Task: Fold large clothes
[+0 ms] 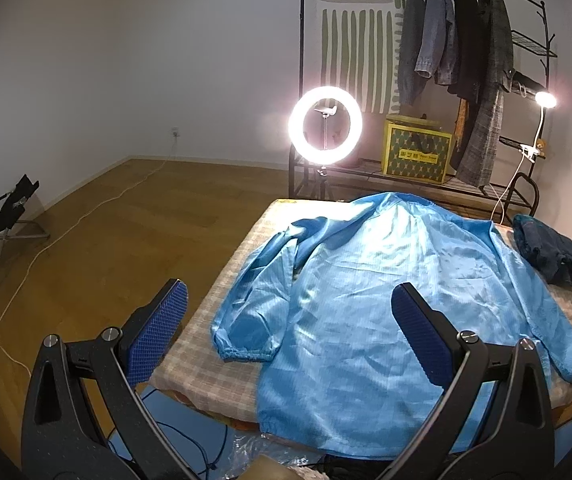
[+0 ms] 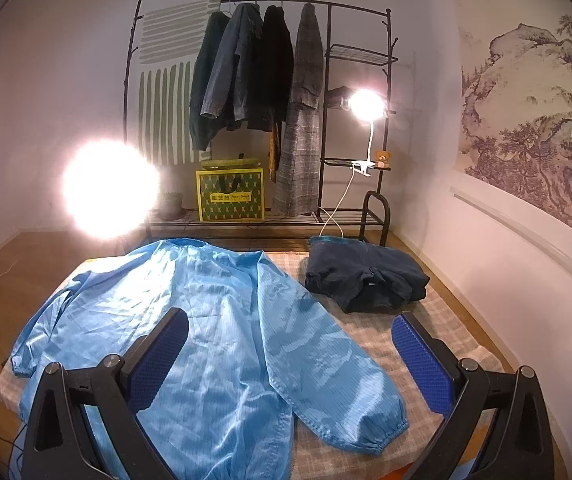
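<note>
Here, one light-blue jacket (image 1: 385, 300) lies spread flat (back up) on the checked tabletop (image 1: 206, 344), one folded navy garment (image 2: 361, 276) beside it; left claw (image 1: 289, 332) and right claw (image 2: 289, 356) both gape empty.

Spread flat, back up, on the checked desk (image 2: 369, 332): light blue jacket (image 2: 214, 320), sleeves out, cuffs elasticated, hem overhanging.

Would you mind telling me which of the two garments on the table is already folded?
The dark navy garment at the table's far right corner is folded into a compact bundle; the light blue jacket lies spread flat with sleeves out.
</note>
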### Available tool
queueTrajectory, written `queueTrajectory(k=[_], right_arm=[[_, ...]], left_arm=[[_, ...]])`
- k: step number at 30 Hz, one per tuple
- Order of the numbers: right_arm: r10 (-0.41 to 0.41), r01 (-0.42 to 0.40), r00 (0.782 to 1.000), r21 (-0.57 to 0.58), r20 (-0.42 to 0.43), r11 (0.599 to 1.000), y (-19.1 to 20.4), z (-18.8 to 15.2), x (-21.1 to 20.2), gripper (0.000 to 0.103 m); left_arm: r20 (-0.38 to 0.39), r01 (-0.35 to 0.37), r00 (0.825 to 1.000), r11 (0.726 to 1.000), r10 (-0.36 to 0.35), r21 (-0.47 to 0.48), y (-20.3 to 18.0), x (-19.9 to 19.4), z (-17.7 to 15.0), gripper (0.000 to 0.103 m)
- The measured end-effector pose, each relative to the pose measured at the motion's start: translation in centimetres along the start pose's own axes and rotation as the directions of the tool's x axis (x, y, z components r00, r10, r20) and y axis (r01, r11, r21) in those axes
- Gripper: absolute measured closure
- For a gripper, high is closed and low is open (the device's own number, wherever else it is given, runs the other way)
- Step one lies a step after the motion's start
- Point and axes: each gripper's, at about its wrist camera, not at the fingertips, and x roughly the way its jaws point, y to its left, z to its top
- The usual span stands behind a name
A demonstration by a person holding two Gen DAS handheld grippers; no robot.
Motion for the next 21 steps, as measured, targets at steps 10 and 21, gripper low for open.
queueTrajectory(k=[10, 21], right_arm=[[0.031, -0.032, 0.999, 0.015, 0.021, 0.999, -0.1, 0.1, 0.6, 0.000], [0.179, -0.178, 0.984, 0.083, 0.002, 0.980, 0.1, 0.9, 3.5, 0.000]], left_arm=[[-0.021, 0.040, 0.999, 0.996, -0.041, -0.074, 4.4, 3.2, -0.7, 0.000], [-0.223, 0.058, 0.967, 0.956, -0.125, -0.286, 13.0, 13.7, -3.9, 0.020]])
